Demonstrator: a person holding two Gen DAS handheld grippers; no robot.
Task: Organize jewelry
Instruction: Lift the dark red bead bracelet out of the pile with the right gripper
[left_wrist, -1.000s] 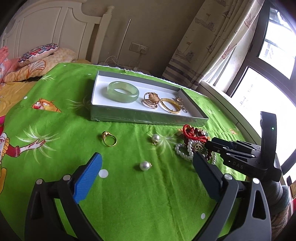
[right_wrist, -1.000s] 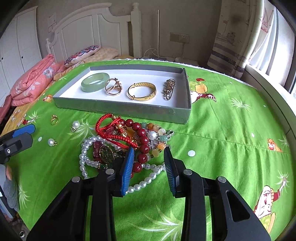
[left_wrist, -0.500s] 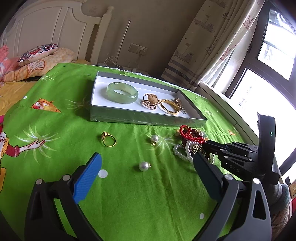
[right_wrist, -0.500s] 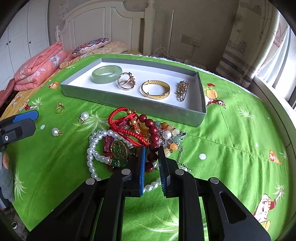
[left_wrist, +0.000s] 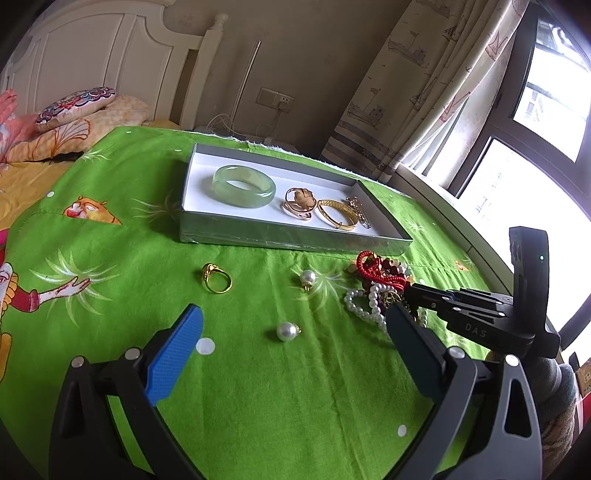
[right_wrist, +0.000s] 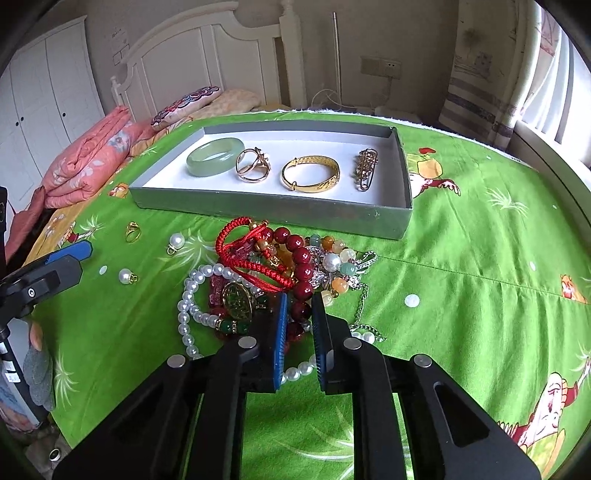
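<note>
In the jewelry pile (right_wrist: 280, 273) before the gray box (right_wrist: 273, 212), the right gripper (right_wrist: 298, 321) pinches a dark red bead bracelet (right_wrist: 301, 280); the left gripper (left_wrist: 291, 354) hovers spread wide above a loose pearl (left_wrist: 286, 331).

A grey tray (right_wrist: 273, 214) on the green cloth holds a jade bangle (right_wrist: 214, 157), rose-gold ring (right_wrist: 254, 165), gold bangle (right_wrist: 310, 174) and brooch (right_wrist: 365, 168), while a tangled bead pile (right_wrist: 280, 273), two loose pearls (right_wrist: 176, 240) and a gold ring (right_wrist: 132, 230) lie before it.

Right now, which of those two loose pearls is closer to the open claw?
The lower pearl, lying nearly between the left claw's blue fingers. The other pearl sits farther up the cloth, toward the grey box.
</note>
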